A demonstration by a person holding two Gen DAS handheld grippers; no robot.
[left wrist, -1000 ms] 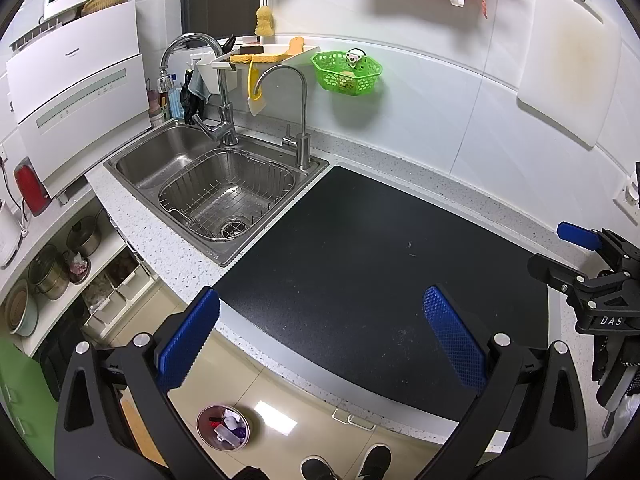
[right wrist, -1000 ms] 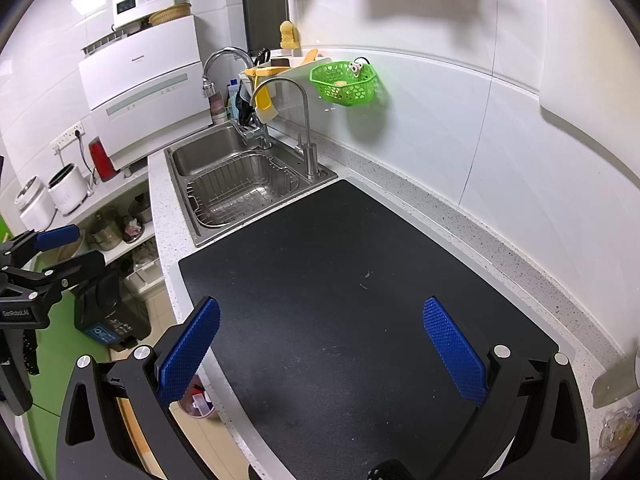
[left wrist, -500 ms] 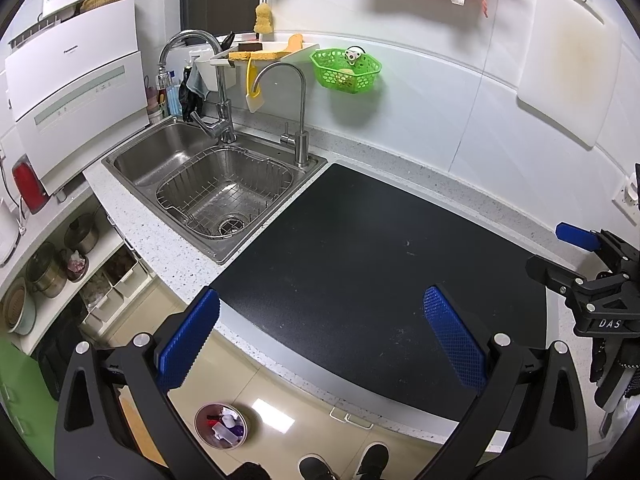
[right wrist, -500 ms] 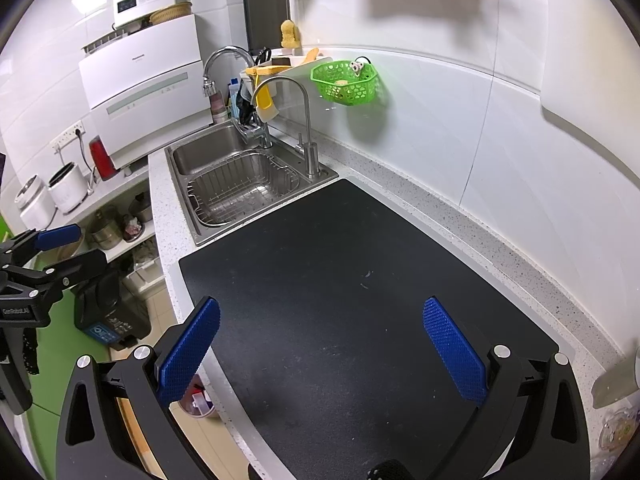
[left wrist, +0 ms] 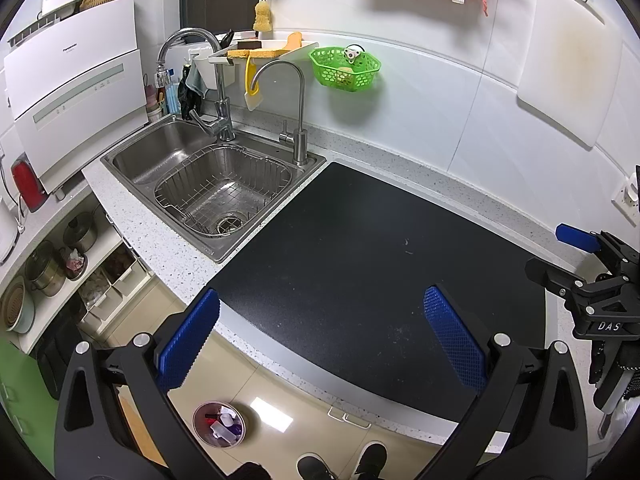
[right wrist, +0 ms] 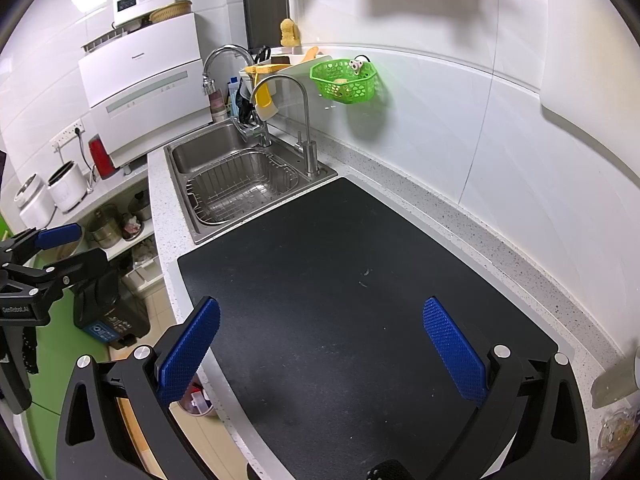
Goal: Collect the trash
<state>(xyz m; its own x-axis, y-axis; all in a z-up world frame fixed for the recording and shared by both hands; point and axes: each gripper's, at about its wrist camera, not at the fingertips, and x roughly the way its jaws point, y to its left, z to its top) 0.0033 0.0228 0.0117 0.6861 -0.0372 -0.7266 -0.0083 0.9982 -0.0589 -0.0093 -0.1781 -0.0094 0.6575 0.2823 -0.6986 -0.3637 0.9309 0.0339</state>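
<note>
A black mat covers the counter; only a few tiny crumbs lie on it. My left gripper hangs open over the mat's front edge, nothing between its blue pads. My right gripper is open too, above the mat's near part and empty. Each gripper shows at the edge of the other's view: the right one, the left one. On the floor below the counter stands a small round bin holding several bits of trash.
A steel sink with a wire basket and two taps lies left of the mat. A green basket hangs on the tiled wall. Shelves with pots sit lower left. A person's shoes stand at the counter's foot.
The left wrist view has shifted slightly, so the sink and mat sit a little further left and up. The right gripper has barely moved. Both stay open.
</note>
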